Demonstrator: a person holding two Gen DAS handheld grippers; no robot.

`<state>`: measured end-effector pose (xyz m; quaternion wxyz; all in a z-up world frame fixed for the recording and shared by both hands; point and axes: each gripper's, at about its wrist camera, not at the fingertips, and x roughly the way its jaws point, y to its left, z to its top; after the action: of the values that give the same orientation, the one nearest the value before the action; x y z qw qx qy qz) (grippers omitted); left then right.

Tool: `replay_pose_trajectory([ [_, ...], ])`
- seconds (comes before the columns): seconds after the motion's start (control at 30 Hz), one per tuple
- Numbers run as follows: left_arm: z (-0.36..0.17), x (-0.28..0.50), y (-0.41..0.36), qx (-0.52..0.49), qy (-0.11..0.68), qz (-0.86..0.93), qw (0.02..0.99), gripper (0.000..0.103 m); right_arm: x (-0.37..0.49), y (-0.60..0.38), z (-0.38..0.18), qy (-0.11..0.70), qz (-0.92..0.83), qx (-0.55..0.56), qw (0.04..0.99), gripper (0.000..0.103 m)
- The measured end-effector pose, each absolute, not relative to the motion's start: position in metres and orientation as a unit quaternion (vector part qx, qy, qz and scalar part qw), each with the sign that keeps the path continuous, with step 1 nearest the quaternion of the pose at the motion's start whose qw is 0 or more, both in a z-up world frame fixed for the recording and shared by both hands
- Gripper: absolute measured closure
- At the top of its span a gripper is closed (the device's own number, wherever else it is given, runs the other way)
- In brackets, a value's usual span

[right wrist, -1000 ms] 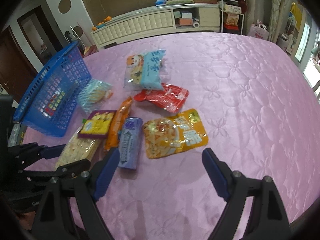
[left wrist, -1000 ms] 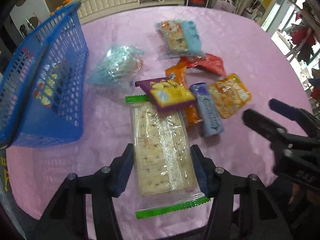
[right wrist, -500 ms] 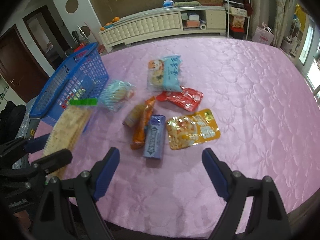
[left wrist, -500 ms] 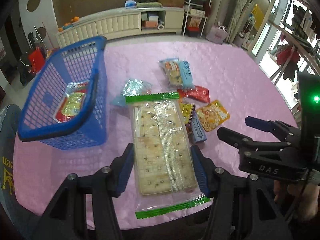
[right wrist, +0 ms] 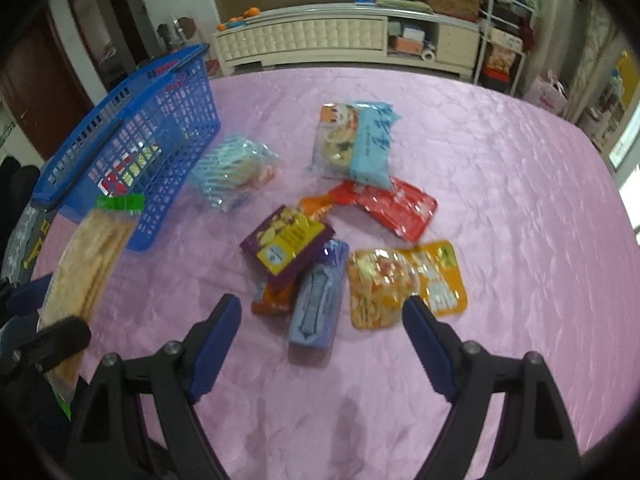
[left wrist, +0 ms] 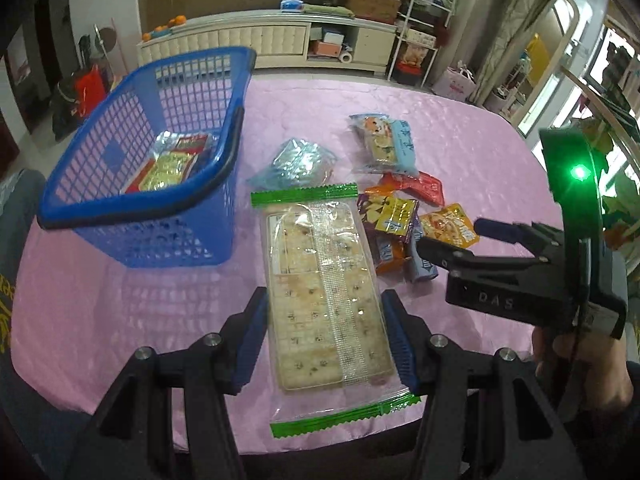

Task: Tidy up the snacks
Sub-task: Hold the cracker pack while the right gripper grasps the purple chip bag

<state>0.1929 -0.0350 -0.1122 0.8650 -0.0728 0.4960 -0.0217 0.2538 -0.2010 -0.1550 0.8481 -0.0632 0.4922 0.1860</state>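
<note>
The left gripper (left wrist: 324, 340), clamped on the long clear green-ended cracker packet (left wrist: 326, 300), has lifted it toward the blue plastic mesh basket (left wrist: 140, 216) at left; the right gripper (right wrist: 322, 320) hangs wide open, empty.

Open pink tablecloth (right wrist: 500, 184) runs wide to the right of the snack pile (right wrist: 320, 248), nothing standing there. On the left, the blue basket (left wrist: 160, 184) walls things off, its top open, one packet (left wrist: 168, 164) on its floor. Between basket and pile sits only a crinkly blue bag (right wrist: 232, 172).
</note>
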Motion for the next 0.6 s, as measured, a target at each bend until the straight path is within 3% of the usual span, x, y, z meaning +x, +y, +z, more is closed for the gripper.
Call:
replay_pose_trajectory([
  [0.33,-0.135,0.204,-0.031,-0.101,0.507,-0.003,0.856,0.049,0.279,-0.143,-0.18,0.484,0.263,-0.261,0.793,0.017],
  [0.53,-0.146,0.212,-0.03,-0.096,0.512,0.007,0.853,0.049,0.29,-0.128,-0.194,0.49,0.278,-0.293,0.772,0.017],
  [0.6,-0.148,0.215,-0.029,-0.1,0.514,0.009,0.852,0.049,0.293,-0.124,-0.199,0.497,0.276,-0.301,0.766,0.029],
])
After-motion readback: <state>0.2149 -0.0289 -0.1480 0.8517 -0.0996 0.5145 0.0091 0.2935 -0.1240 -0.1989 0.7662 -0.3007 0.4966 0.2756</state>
